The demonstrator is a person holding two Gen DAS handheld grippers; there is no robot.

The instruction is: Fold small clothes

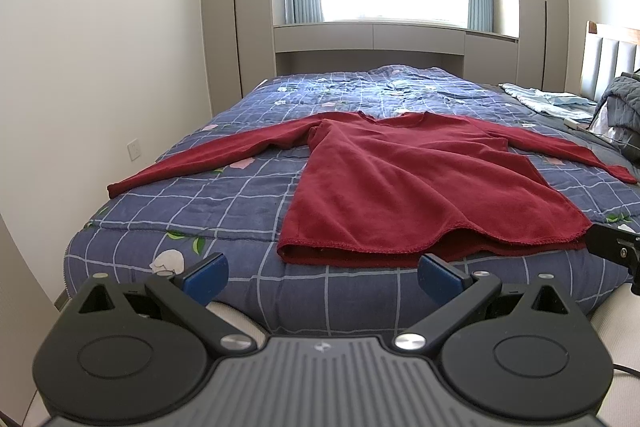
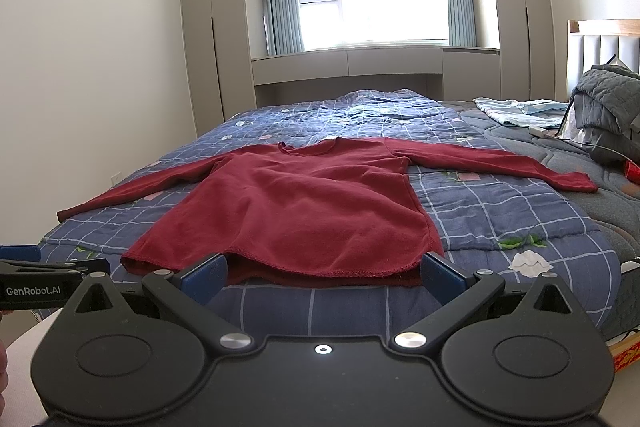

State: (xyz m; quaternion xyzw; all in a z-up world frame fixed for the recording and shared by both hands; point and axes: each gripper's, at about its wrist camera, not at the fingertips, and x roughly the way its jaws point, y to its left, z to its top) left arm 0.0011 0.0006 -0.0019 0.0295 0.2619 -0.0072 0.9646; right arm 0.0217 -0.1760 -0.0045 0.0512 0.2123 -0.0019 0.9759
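Flat on the quilted bed (image 1: 192, 215), a red long-sleeved top (image 1: 400, 179) awaits folding.
Soft, limp knit, best pinched at the hem corners; left gripper (image 1: 322, 273) and right gripper (image 2: 322, 273) both gape, holding nothing.

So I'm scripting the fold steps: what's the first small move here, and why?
Probably bring the left gripper to the left sleeve to fold it inward. The red shirt lies flat on the quilt with both sleeves spread, and both grippers are open, holding nothing, short of the hem.
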